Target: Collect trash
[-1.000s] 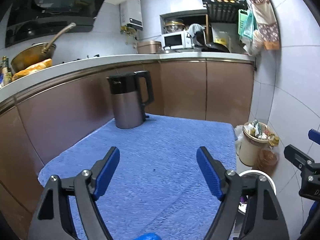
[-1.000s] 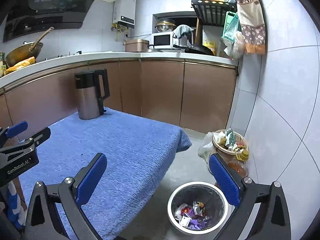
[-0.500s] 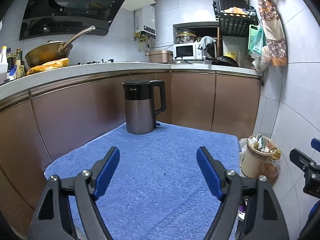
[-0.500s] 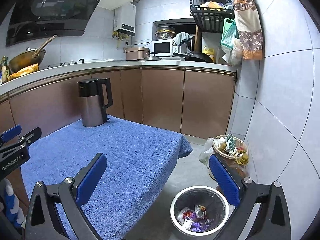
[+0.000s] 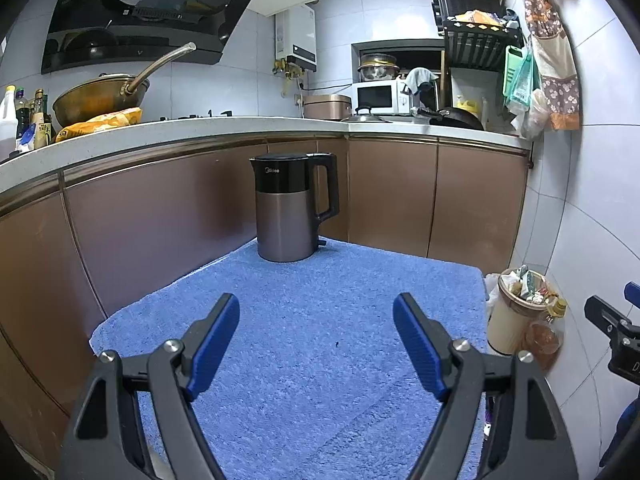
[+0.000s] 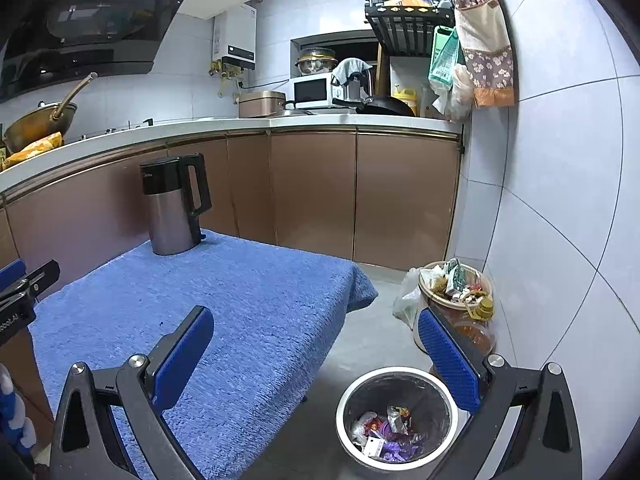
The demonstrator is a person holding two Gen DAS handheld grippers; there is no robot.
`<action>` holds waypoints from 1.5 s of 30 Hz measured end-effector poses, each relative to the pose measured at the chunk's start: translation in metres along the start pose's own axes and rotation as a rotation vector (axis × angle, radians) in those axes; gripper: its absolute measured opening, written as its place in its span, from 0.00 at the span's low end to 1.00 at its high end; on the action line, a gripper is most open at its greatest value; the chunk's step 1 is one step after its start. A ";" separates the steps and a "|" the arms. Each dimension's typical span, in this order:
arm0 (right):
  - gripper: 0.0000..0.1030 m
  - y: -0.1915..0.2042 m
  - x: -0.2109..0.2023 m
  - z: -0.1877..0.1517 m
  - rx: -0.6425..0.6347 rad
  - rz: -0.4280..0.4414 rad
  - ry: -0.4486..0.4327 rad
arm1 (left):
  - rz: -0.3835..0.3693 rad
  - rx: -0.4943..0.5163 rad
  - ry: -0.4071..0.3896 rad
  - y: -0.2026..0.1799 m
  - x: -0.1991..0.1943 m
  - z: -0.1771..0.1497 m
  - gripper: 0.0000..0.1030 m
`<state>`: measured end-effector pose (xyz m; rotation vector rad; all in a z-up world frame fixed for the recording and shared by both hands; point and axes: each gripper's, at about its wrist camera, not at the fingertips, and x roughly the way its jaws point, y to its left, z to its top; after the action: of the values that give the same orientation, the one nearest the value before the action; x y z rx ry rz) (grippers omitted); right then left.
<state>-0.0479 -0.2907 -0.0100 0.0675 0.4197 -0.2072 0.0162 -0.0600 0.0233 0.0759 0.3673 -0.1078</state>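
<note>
A round white-rimmed trash bin [image 6: 397, 416] stands on the floor at the lower right, with several crumpled wrappers [image 6: 384, 432] inside. My right gripper [image 6: 316, 344] is open and empty, above the table's right edge and the bin. My left gripper [image 5: 316, 336] is open and empty, held above the blue towel-covered table [image 5: 320, 320]. No loose trash shows on the towel. The right gripper's side shows at the right edge of the left wrist view [image 5: 616, 336].
A grey and black electric kettle [image 5: 294, 208] stands at the table's far end, also in the right wrist view [image 6: 174, 204]. A beige bucket overfilled with rubbish [image 6: 454, 284] and an oil bottle [image 6: 476, 324] stand by the tiled wall. Brown cabinets [image 6: 312, 192] surround the table.
Both grippers have risen and tilted up; the kettle and counter now sit lower and nearer the centre in both views. Both stay open and empty.
</note>
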 end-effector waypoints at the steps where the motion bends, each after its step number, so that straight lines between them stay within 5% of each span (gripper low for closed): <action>1: 1.00 -0.001 0.001 0.000 0.002 0.000 0.003 | 0.002 0.001 0.002 0.000 0.001 0.000 0.76; 45: 1.00 -0.008 0.008 0.001 -0.001 -0.022 0.024 | 0.024 -0.017 0.024 0.010 -0.006 0.007 0.76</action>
<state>-0.0423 -0.2996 -0.0125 0.0646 0.4443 -0.2284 0.0142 -0.0505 0.0326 0.0654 0.3912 -0.0797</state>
